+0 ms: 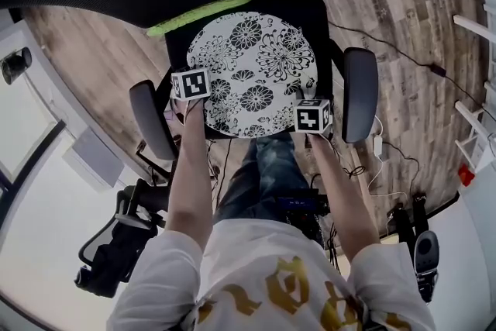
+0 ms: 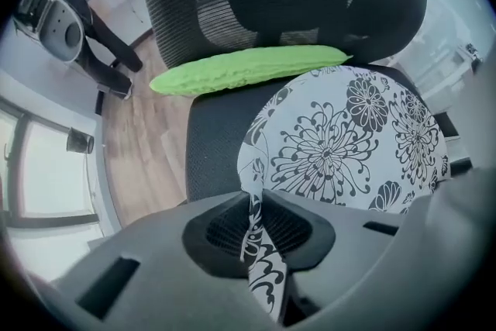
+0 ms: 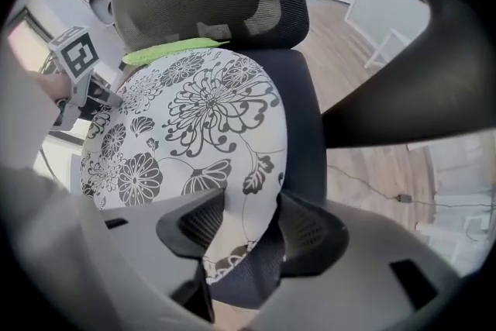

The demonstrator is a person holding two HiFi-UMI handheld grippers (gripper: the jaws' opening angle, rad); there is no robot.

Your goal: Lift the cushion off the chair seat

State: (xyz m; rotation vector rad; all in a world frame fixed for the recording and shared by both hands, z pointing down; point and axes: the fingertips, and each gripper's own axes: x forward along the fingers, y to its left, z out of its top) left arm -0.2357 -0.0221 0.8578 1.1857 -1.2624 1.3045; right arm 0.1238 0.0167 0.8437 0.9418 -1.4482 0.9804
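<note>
The round floral cushion lies on the black chair seat, a fold of its near edge pinched between the nearly closed jaws of the left gripper, while the right gripper has its jaws wide apart astride the cushion's front edge without pressing it, and a green cucumber-shaped pillow lies beyond both jaws at the backrest.

Black mesh chair seat, floral cushion on it, green cucumber-shaped toy behind
</note>
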